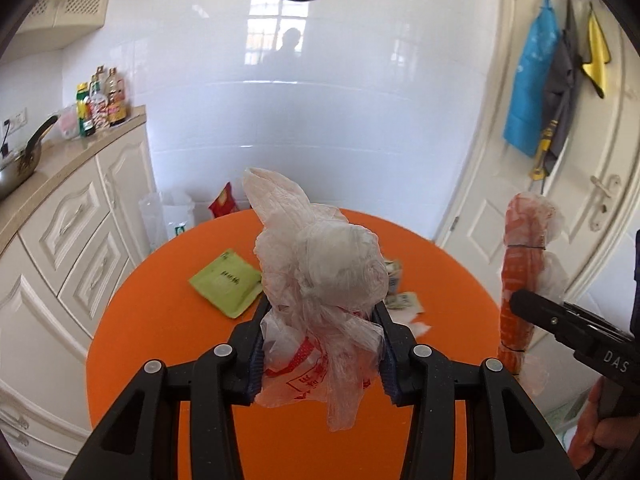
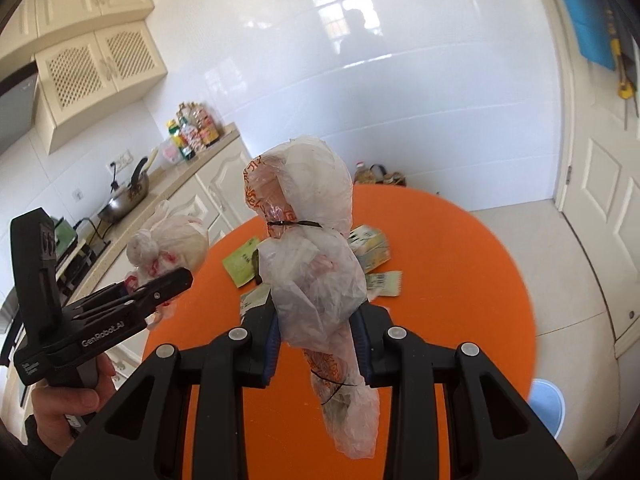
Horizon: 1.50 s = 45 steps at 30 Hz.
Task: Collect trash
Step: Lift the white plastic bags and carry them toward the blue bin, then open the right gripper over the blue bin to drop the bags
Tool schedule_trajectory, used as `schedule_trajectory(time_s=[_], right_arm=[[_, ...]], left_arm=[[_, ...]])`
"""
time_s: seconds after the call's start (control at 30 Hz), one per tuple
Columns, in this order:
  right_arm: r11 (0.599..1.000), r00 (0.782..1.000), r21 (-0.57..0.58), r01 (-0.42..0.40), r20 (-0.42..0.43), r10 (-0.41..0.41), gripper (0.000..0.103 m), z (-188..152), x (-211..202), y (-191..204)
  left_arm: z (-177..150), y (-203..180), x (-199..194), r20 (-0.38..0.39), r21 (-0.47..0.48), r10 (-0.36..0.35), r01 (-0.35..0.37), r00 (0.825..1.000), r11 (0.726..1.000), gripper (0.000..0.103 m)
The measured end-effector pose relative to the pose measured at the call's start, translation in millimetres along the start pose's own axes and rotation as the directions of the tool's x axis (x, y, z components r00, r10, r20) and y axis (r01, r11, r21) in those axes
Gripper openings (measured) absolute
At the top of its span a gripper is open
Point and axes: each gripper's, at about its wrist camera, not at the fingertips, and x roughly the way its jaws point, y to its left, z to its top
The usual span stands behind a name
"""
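While both tools grip bags, only right view shows blue bin (image 2: pixel 546 406).

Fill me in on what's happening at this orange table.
A person is clearing trash with a handheld tool in each hand. The left tool is clamped on a crumpled plastic bag; the right tool is clamped on a tied orange-printed plastic bundle. Both are held above the orange table, where a green packet and paper scraps remain.

Orange round table (image 1: pixel 160 360) bears green packet (image 1: pixel 226 282), paper scraps (image 1: pixel 404 302).
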Motion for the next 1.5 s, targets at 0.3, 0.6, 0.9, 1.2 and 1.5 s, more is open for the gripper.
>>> schedule_trajectory(time_s=[0.3,0.6,0.9,1.2,1.5], right_arm=[[0.971,0.971,0.158,0.18,0.127,-0.201,0.031,-3,-103,-91],[0.843,0.896,0.372,0.388,0.06,-0.439,0.031,-53,-173,-212],[0.729,0.897,0.542,0.418,-0.121,-0.424,0.031,-124,-142,-314],[0.659,0.904,0.623,0.421,-0.233,-0.358,0.032,-160,-90,-369],[0.58,0.91,0.702,0.414,-0.294,-0.294,0.07,-191,-68,-408]], left_arm=[[5,-108,-21,-0.026,0.164,-0.257,0.258,0.966,0.952,0.042],[-26,-224,32,-0.279,0.243,-0.454,0.52,0.846,0.819,0.042],[-74,-266,138,-0.55,0.241,-0.376,0.573,0.746,0.784,0.042],[-92,-339,265,-0.684,0.313,-0.204,0.534,0.7,0.785,0.048],[-96,-397,289,-0.652,0.4,-0.117,0.471,0.749,0.786,0.089]])
